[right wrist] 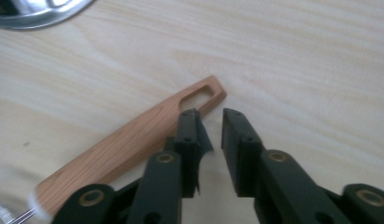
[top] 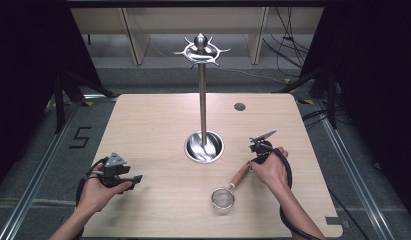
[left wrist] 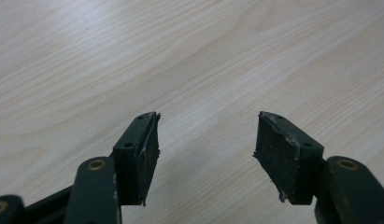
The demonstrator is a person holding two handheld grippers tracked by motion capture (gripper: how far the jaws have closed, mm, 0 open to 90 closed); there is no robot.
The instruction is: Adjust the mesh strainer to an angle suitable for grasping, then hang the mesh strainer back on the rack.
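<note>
Right gripper (right wrist: pixel 210 116): jaws nearly closed with a narrow gap, grasping nothing, tips just beside the slotted end of the wooden handle (right wrist: pixel 133 140) of a small mesh strainer (top: pixel 224 197), which lies flat on the table (top: pixel 153 120) at the near right, mesh bowl toward the person, handle pointing away and to the right. Left gripper (left wrist: pixel 206 133): jaws spread wide, empty, over bare wood at the near left, well apart from the strainer. Also on the table: one metal stand (top: pixel 202 95), upright post with hooked arms at the top, round dish base at centre.
</note>
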